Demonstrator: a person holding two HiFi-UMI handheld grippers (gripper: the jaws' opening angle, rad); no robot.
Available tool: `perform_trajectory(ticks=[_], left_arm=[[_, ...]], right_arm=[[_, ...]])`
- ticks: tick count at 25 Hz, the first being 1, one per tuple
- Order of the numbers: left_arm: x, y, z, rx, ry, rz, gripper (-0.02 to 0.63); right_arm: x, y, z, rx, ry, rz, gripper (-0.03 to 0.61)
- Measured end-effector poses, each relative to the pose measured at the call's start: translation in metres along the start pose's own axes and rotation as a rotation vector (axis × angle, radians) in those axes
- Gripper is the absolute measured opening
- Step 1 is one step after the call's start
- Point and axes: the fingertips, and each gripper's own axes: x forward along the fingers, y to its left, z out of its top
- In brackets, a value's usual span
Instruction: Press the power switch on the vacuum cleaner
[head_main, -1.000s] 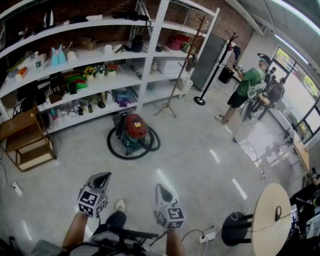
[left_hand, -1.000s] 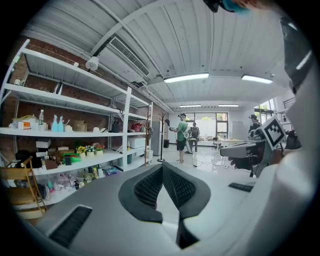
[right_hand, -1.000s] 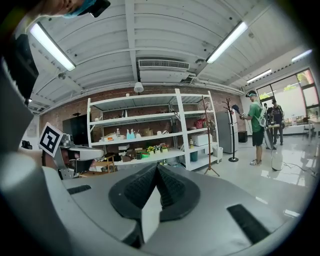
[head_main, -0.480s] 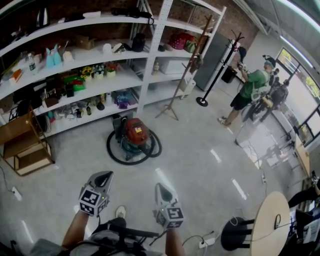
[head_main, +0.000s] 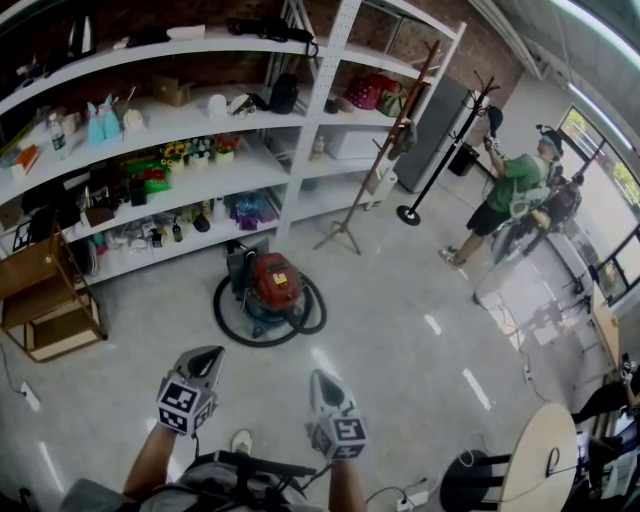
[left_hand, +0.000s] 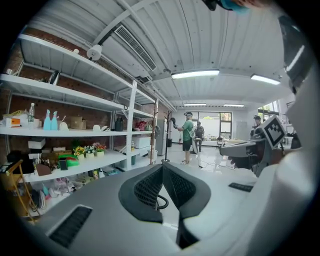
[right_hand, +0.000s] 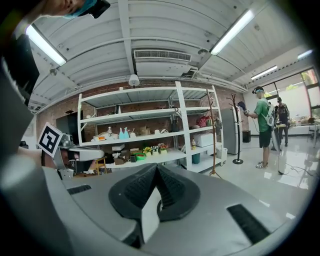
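Over the last second the vacuum cleaner (head_main: 272, 285) had slid from the middle of the head view down towards its lower centre, and the shelving (head_main: 300, 150) had grown larger. I judged that the person was walking up to it, with the press not yet begun. It stood on the floor (head_main: 400, 350) in front of the shelves, ringed by its black hose (head_main: 225, 322), well apart from both claws. Its switch was too small to make out.

The left claw (head_main: 207, 352) and right claw (head_main: 322, 377) were held side by side at the bottom of the frame, pointing forward. Each was closed on nothing, jaws pressed together.
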Motion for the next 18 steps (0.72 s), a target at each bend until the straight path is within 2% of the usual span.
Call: perform_trajectory(ticks=[8,18], left_arm=[[0.031,0.024,0.002,-0.005,0.007,-0.017,0.009],[0.072,0.042,0.011,-0.003,0.004,0.001,0.008]], right_arm=[[0.037,-0.01,0.004,0.002,0.01,-0.01,0.012],[0.077,-0.038,0.018,0.002,-0.008,0.004,0.012]])
